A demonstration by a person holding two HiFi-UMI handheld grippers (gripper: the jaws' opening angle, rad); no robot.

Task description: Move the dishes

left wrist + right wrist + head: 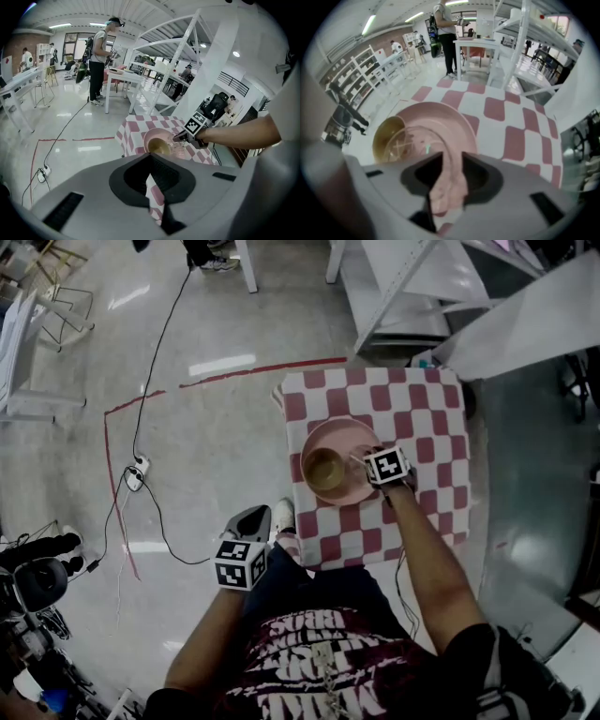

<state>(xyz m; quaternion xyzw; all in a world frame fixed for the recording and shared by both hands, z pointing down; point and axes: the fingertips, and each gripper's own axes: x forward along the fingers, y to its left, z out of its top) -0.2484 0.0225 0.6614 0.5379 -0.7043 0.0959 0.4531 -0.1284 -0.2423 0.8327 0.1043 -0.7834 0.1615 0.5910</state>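
Left gripper (pixel 251 519) shut, right gripper (pixel 359 461) jaws apart, pointing down

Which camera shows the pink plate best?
The head view: it looks straight down on the pink plate, showing most of its rim. Right gripper view: close, but partly behind the jaws. Left gripper view: small, far off.

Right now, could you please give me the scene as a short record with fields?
surface: red-and-white checked tablecloth
dishes: pink plate with a brownish bowl sitting on it
right tool: jaws slightly apart at the plate's edge, plate showing in the gap
left tool: shut, empty, held off to the side of the dishes
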